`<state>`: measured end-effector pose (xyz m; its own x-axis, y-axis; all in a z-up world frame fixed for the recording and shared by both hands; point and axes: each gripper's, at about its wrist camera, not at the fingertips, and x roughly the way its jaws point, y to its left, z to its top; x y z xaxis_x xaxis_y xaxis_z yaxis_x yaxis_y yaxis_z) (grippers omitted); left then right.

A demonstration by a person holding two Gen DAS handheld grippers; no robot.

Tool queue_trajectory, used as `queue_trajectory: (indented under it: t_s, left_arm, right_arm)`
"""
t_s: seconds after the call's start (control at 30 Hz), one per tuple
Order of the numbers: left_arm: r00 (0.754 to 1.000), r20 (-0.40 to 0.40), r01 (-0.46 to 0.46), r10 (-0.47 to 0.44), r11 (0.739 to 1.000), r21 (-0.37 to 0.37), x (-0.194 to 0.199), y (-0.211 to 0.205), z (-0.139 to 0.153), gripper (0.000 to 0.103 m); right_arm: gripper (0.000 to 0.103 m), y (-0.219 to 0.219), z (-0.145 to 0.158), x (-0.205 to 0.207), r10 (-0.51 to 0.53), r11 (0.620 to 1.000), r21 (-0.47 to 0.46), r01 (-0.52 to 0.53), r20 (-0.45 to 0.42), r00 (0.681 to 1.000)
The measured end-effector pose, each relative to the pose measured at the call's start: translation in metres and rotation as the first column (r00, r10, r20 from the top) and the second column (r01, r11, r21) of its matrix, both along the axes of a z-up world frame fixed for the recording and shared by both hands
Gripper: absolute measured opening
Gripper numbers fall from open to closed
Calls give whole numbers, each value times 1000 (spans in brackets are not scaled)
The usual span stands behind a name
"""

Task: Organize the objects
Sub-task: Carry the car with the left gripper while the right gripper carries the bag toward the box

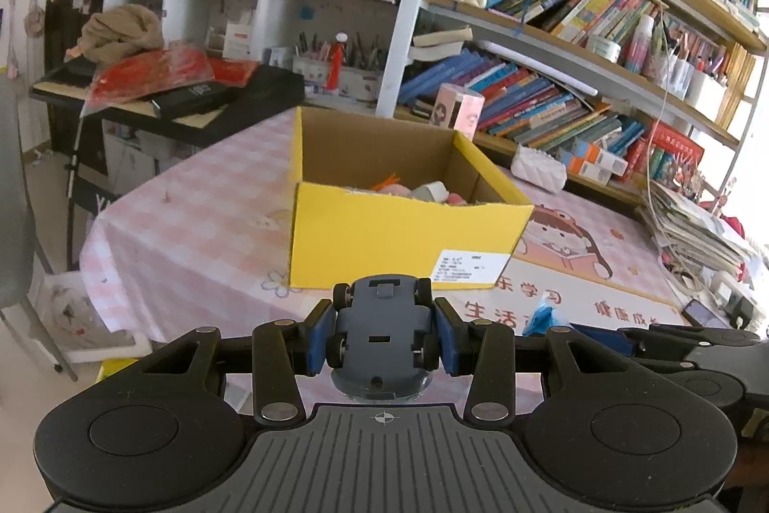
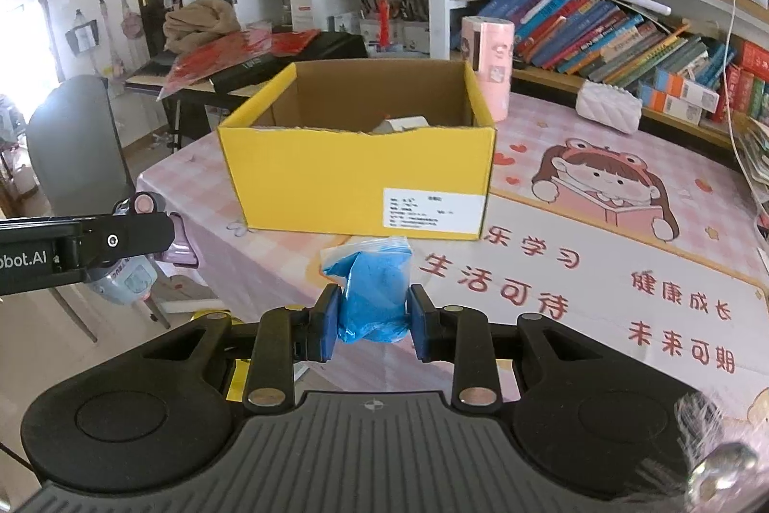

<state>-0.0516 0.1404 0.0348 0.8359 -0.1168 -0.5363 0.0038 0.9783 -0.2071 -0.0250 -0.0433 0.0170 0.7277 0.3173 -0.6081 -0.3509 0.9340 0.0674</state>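
My left gripper [image 1: 383,332] is shut on a grey toy car [image 1: 382,330], held underside up in front of the open yellow cardboard box [image 1: 399,234]. My right gripper [image 2: 373,323] is shut on a clear bag of blue sand [image 2: 372,296], held above the table before the same box [image 2: 355,181]. The box holds several small items, partly hidden by its front wall. The left gripper and its car [image 2: 125,272] show at the left edge of the right wrist view. The blue bag [image 1: 545,313] shows in the left wrist view too.
The table has a pink checked cloth [image 1: 192,234] and a cartoon mat [image 2: 601,253]. A pink roll [image 2: 488,56] and a white quilted pouch [image 2: 608,106] stand behind the box. Bookshelves [image 1: 552,80] run along the back right. A grey chair [image 2: 77,138] is left of the table.
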Motion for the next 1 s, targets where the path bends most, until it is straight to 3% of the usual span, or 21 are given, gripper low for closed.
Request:
queue_trajectory:
  t_s: [0.4,0.7,1.0]
  left_arm:
    - [999,45,-6,7,1000,-24,20,5,9,41]
    - [995,93,-46,48,999,-23,65,2,23,42]
    - [990,106,-94,96,995,-19,126,-10,24,42]
  right_arm:
    - [28,11,11,17,24,999,-28,-23,16,1000]
    - [28,7,30,75,25,1000,2,-25,61,998]
    - [28,6,37,142,90,996,-18,-88,99,991]
